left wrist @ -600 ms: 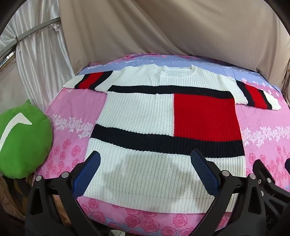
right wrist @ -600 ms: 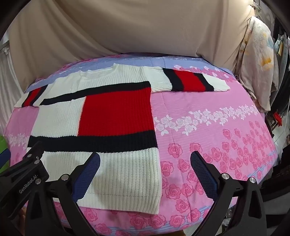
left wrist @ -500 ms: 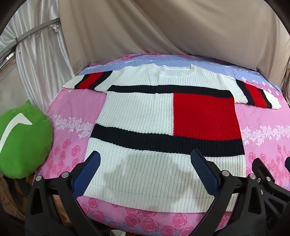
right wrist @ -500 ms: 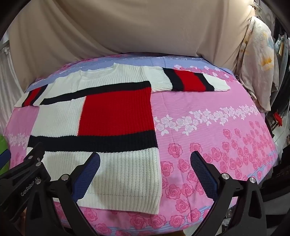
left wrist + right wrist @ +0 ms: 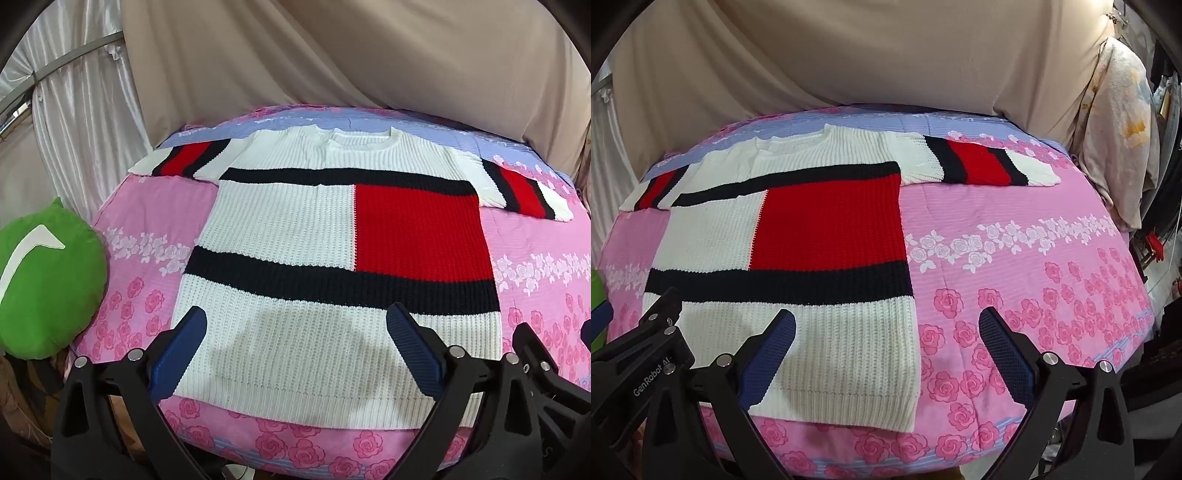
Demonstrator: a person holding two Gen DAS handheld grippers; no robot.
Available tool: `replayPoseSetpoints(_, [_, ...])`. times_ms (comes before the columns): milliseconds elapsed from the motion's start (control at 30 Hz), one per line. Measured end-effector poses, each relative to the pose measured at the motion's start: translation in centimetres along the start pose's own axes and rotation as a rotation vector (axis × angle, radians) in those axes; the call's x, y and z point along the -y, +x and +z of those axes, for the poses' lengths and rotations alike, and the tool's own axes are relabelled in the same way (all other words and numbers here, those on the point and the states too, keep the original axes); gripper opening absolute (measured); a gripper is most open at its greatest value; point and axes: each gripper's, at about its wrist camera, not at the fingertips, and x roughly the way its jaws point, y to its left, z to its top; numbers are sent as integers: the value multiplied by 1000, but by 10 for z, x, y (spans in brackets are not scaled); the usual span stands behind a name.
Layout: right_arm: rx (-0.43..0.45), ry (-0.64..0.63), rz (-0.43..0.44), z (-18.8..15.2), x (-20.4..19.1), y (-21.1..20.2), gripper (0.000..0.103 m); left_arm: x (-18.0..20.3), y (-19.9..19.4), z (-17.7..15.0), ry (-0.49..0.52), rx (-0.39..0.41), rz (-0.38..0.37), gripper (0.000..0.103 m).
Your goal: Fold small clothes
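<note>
- Two grippers, both spread wide and holding nothing: the left gripper (image 5: pixel 295 350) hangs over the near hem, and the right gripper (image 5: pixel 886 350) sits further right, straddling the near right corner of the garment.
- The thing I'm folding is a chunky white knit short-sleeved sweater with navy bands and a red block (image 5: pixel 332 229). It lies flat, front up, sleeves out to both sides, on the pink rose-print bedsheet (image 5: pixel 1015 258), neckline at the far end.
- No fold is made yet as far as I can tell, so I figure the step in hand is picking the first grab.
- I'd go for the side edges or the sleeves first. The right sleeve with the red and navy stripes (image 5: pixel 982 164) is well away from my right jaws, so that's a long reach across the bed.
- Thick ribbed knit like this probably bunches, so I'd pinch the whole doubled layer at the hem corner rather than only the top layer, or the back stays behind.
- I'd keep both grabs level with each other so the fold line comes out straight along those navy bands.
- The round green cushion with a white mark (image 5: pixel 44 280) sits off the left edge of the bed, clear of the sweater, so no worries there.
- Lift low and drag little, I reckon, since the sheet looks like it could wrinkle up under it.
</note>
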Motion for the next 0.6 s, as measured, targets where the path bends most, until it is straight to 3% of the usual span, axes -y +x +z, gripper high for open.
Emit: replayPoseSetpoints(600, [3,-7,-11,-1,3,-3,98,0,-1,1,-2,-2,2,95])
